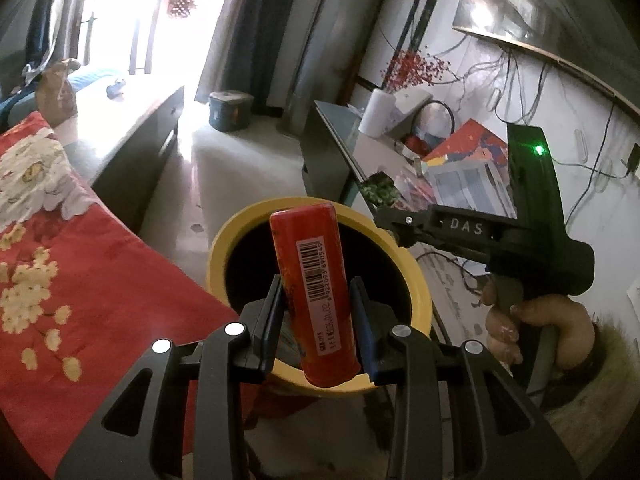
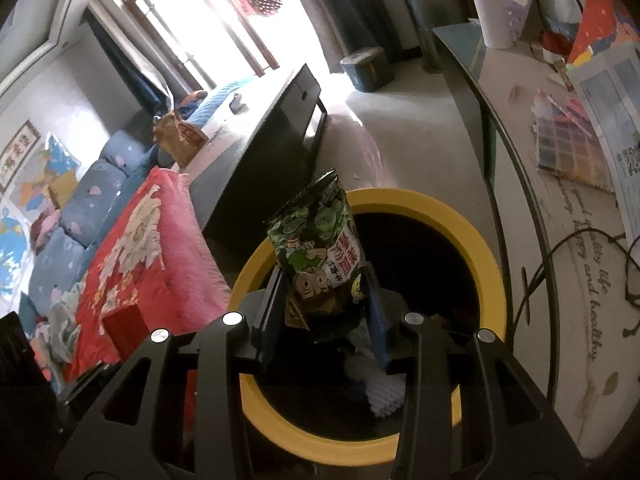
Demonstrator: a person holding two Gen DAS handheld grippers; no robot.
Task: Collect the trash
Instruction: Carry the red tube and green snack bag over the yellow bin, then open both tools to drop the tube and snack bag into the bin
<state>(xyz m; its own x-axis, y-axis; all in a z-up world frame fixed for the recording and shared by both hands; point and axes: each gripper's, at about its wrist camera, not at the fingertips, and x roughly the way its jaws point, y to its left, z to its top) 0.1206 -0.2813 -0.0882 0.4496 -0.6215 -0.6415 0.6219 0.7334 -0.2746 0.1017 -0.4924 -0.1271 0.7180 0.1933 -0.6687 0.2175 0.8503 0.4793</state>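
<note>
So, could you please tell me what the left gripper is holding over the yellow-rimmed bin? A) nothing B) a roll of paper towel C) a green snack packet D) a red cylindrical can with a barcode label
D: the left wrist view shows the left gripper with its pads closed against a red can bearing a barcode label, above the yellow-rimmed bin.

Bright daylight enters through a window (image 2: 200, 36) flanked by dark curtains (image 1: 256, 28), overexposing the pale floor (image 1: 224, 168). A dark low cabinet (image 2: 276, 152) stands beside a sofa with a red floral blanket (image 1: 80, 264). A glass-topped table (image 2: 560, 240) runs along the white wall (image 1: 560, 92), cables trailing.
</note>
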